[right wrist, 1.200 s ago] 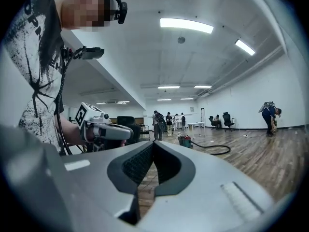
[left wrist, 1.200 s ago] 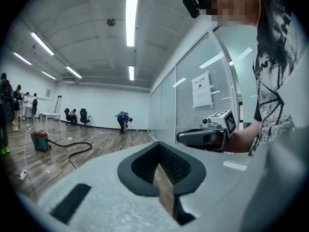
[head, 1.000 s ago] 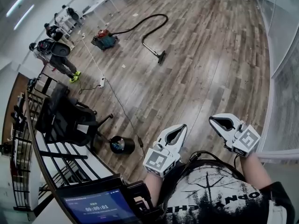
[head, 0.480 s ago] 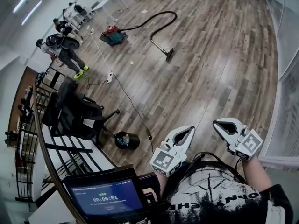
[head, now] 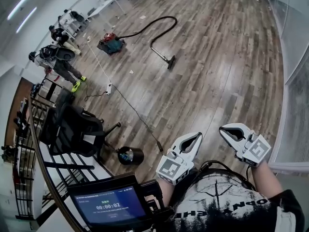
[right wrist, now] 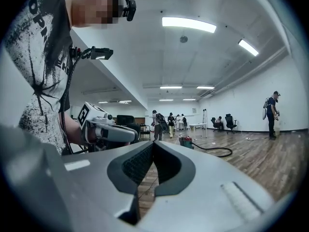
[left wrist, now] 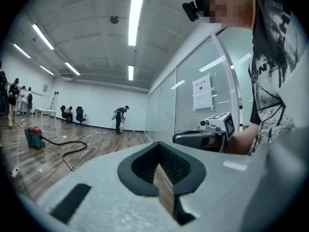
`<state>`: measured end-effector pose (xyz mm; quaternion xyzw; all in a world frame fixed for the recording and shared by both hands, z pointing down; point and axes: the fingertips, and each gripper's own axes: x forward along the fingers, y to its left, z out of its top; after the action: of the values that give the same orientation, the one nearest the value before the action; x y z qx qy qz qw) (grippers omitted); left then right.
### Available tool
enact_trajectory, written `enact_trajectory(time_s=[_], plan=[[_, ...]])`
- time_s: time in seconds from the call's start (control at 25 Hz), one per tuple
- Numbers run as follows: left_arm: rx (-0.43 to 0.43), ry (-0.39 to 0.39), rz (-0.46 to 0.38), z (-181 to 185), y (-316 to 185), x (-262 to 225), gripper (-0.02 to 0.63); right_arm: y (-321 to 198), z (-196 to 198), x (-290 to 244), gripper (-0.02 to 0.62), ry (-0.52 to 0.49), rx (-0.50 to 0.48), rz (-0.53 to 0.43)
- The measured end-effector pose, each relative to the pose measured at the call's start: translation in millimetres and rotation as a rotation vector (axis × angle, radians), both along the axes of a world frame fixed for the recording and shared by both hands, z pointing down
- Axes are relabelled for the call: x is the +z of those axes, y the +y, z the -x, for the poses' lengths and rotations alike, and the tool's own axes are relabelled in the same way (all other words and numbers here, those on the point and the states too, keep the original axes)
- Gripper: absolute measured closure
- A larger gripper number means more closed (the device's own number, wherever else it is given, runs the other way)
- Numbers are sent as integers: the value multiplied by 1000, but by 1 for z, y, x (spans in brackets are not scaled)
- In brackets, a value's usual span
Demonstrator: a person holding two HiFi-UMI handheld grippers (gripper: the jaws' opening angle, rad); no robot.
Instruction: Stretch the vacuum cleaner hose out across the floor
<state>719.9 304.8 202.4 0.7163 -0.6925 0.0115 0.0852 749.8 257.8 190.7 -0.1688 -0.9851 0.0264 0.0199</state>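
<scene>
A red and teal vacuum cleaner (head: 110, 43) stands on the wood floor far ahead at upper left. Its black hose (head: 153, 24) loops rightward, and the wand ends in a floor nozzle (head: 169, 61). It shows too in the left gripper view as vacuum cleaner (left wrist: 34, 137) with hose (left wrist: 65, 144), and in the right gripper view as vacuum cleaner (right wrist: 186, 141). My left gripper (head: 196, 137) and right gripper (head: 223, 128) are held close to my body, far from the vacuum, both shut and empty. The left gripper (left wrist: 159, 151) and right gripper (right wrist: 152, 144) each show jaws meeting.
A white power cord with a strip (head: 108, 88) runs from the vacuum toward a small black bin (head: 130, 155). A black office chair (head: 77, 127) and a railing stand at left. A person (head: 57, 62) is at the left wall. Glass partitions (head: 295, 81) line the right.
The head view has swung: the vacuum, cord and chair shifted right, then back left and slightly down. Both grippers stay shut and close to my body.
</scene>
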Motion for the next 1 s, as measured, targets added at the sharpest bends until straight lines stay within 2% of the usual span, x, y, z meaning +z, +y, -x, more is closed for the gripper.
enact_trajectory(time_s=[0.16,0.36,0.44,0.6,0.72,0.8,0.88,1.0], plan=[[16,18,-9,49,10,0,606,14,45,-5,588,29,10,-37],[27,-29,-16,121,25,-6,606,29,110,-8,588,26,22,-40],[24,-35,-22,148,34,-9,606,39,132,-3,588,57,17,-55],[18,-2,-16,194,57,-3,606,63,179,-2,588,99,9,-57],[13,25,-2,233,70,8,606,70,220,-4,588,60,-10,-93],[3,42,1,258,76,11,606,72,245,-3,588,68,-20,-102],[-11,52,4,270,79,14,606,74,257,-1,588,96,-29,-102],[-28,54,10,271,85,15,606,75,259,-1,588,74,-45,-116]])
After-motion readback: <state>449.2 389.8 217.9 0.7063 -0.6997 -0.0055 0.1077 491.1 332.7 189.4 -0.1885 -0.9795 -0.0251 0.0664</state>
